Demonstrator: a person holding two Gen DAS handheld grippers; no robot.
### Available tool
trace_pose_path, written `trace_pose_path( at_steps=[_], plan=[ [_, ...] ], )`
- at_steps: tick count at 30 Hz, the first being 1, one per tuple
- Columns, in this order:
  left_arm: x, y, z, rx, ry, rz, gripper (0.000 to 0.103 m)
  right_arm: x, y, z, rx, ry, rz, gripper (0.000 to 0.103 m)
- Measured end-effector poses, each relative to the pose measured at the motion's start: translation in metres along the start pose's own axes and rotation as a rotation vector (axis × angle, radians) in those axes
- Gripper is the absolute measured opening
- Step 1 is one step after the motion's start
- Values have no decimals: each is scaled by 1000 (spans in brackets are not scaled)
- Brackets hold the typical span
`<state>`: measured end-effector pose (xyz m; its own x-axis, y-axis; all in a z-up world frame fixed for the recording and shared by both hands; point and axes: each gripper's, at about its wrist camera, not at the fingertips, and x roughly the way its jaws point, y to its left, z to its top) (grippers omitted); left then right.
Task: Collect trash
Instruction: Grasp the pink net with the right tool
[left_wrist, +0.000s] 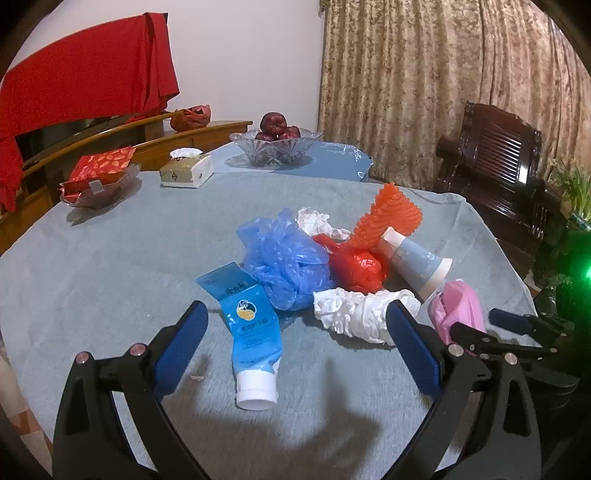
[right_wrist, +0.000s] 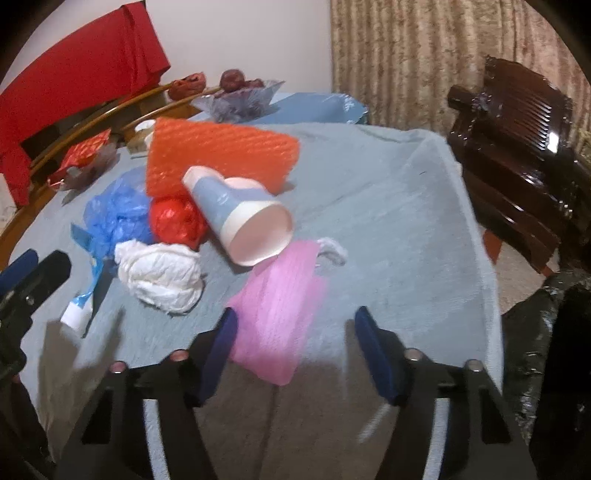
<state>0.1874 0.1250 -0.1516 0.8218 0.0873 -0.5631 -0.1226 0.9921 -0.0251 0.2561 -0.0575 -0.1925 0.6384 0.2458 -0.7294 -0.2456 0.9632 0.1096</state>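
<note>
Blue-padded, the right gripper (right_wrist: 293, 349) stood spread over the pink foam sheet (right_wrist: 277, 310), its pads clear of it. Bare cloth ran on to the table edge (right_wrist: 480, 236). Left gripper (left_wrist: 295, 332) stood spread; the squeezed tube (left_wrist: 249, 332) lay lengthwise between its fingers, cap nearest. Crumpled tissue (left_wrist: 354, 314) and paper cup (right_wrist: 240, 218) crowded close.

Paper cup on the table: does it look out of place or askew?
Yes. The paper cup lies tipped on its side, mouth open, leaning on the red bag and the orange foam net. Nothing appears spilled on the cloth around it.
</note>
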Motion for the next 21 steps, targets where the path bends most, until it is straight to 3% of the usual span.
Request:
trace_pose_path(
  at_steps=[4,7,10,21],
  plan=[
    [3,-1,-1,-3,7,-6,94,2,3,0,-3,13,64,25],
    [3,-5,0,1,9,-12,94,-1,0,0,10,1,90,15],
    [4,-12,-1,12,11,-24,94,-5,-5,0,17,-6,103,12],
    [25,-50,1,29,44,-67,94,-23,-44,2,75,-51,25,11]
  ],
)
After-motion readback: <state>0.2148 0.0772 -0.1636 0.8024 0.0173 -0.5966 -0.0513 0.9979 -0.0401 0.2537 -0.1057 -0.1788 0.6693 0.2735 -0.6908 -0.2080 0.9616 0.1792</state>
